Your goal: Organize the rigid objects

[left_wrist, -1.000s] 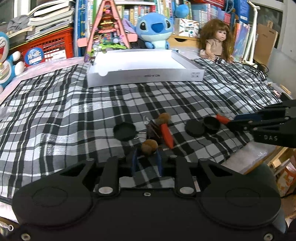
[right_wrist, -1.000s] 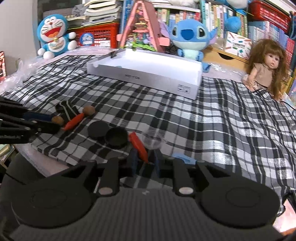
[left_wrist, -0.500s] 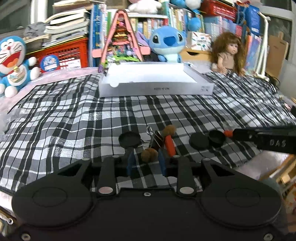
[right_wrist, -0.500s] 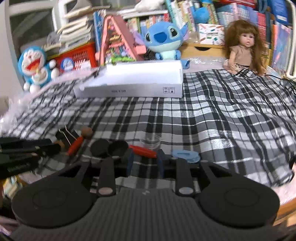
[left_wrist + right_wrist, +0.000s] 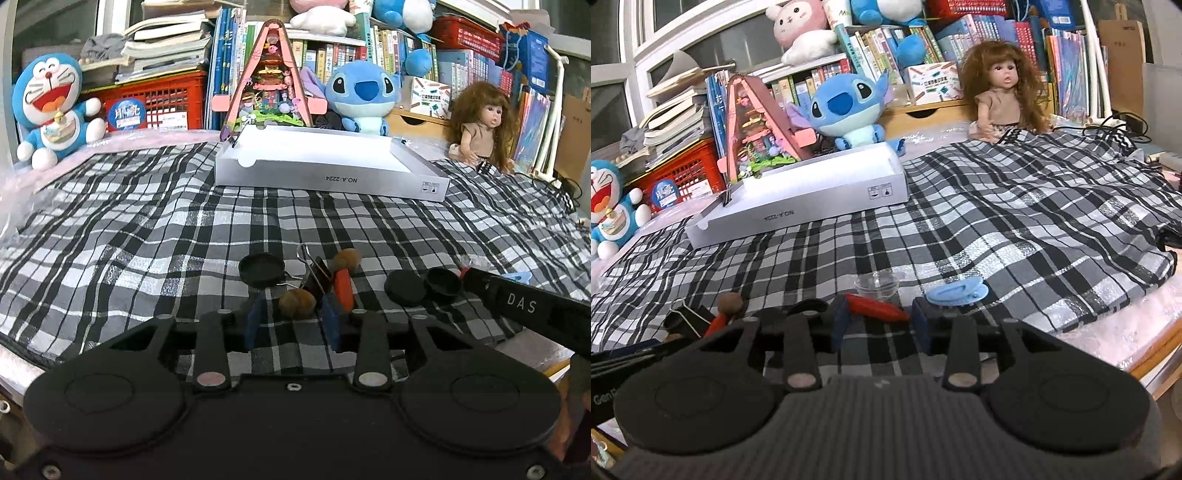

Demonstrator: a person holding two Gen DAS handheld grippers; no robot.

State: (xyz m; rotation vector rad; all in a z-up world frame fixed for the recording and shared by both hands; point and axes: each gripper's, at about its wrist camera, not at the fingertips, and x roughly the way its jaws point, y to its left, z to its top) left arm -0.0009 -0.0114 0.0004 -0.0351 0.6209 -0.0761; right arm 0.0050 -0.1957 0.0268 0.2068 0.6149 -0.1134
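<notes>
Checked cloth (image 5: 155, 229): black, white and grey plaid, covering the counter and filling the middle of both views.

White shallow box (image 5: 325, 173): sitting open at upper centre of the left-wrist view, upper left of the right-wrist view (image 5: 798, 206), well apart from the small items.

Left hand-held gripper (image 5: 291, 323): occupying the bottom centre of its own view, blue pads spread a little. A brown nut-like ball (image 5: 297, 302) is lying between the pads; they are not pressing on it, as far as the fisheye shows.

Right hand-held gripper (image 5: 879, 325): at bottom centre of its own view, its jaws are opening. A red stick (image 5: 877, 310) is lying slantwise between the blue pads; one end seems to be touching the left pad, though the view is poor there.

Black round lids: one (image 5: 262, 269) just left of centre in the left-wrist view, two more (image 5: 404, 288) (image 5: 443, 282) touching each other at lower right.

Black binder clip (image 5: 316, 277): lying at centre, wire handles pointing up-left.

Red-handled piece with brown knob (image 5: 343, 273): lying just beside the clip, to its right.

Light blue clip (image 5: 956, 291): lying right of centre in the right-wrist view.

Clear small cup (image 5: 877, 286): standing just above the red stick.
</notes>
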